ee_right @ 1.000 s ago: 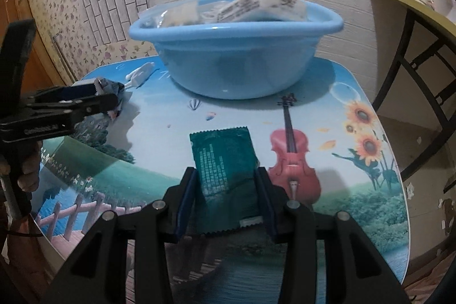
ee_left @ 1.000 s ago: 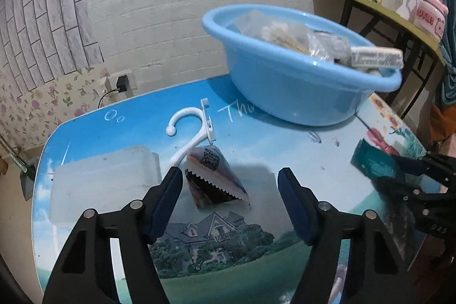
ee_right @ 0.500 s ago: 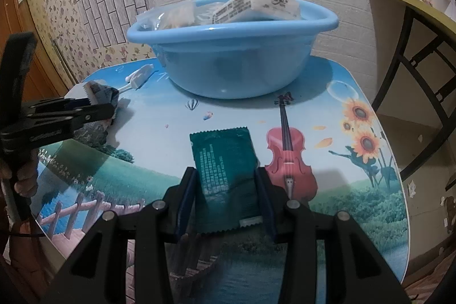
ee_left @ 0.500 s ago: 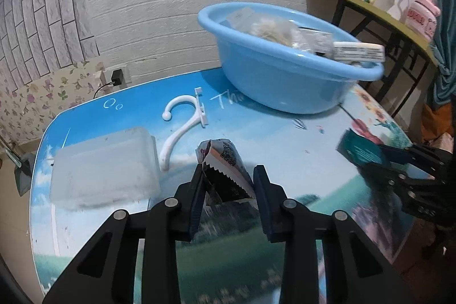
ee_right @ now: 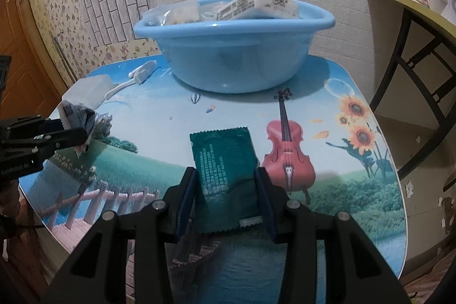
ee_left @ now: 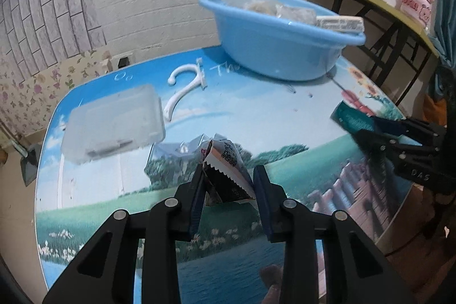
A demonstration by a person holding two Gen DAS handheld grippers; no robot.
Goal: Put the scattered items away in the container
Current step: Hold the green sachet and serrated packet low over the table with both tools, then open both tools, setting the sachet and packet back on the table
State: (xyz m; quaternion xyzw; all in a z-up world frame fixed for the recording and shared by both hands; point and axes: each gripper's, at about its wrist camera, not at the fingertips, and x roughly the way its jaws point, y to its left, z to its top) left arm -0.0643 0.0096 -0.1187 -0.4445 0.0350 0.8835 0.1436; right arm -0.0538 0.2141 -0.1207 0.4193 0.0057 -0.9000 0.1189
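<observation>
A light blue basin (ee_left: pixel 273 47) (ee_right: pixel 236 53) with several packets in it stands at the far side of the picture-printed table (ee_left: pixel 285 116). My left gripper (ee_left: pixel 229 184) is shut on a crumpled printed packet (ee_left: pixel 225 170) and holds it above the table; the packet also shows in the right wrist view (ee_right: pixel 77 118). My right gripper (ee_right: pixel 226 184) is shut on a dark green sachet (ee_right: pixel 225 158), lifted off the table; the sachet shows at the right of the left wrist view (ee_left: pixel 352 116).
A clear plastic box (ee_left: pixel 114 121) lies at the table's left, a white plastic hook (ee_left: pixel 185 87) beside it near the basin. A yellow-topped side table (ee_left: pixel 370 4) with jars stands at the right. The wall runs right behind the basin.
My left gripper closed on the crumpled packet and lifted it off the table. My right gripper kept its hold on the green sachet and rose a little.
</observation>
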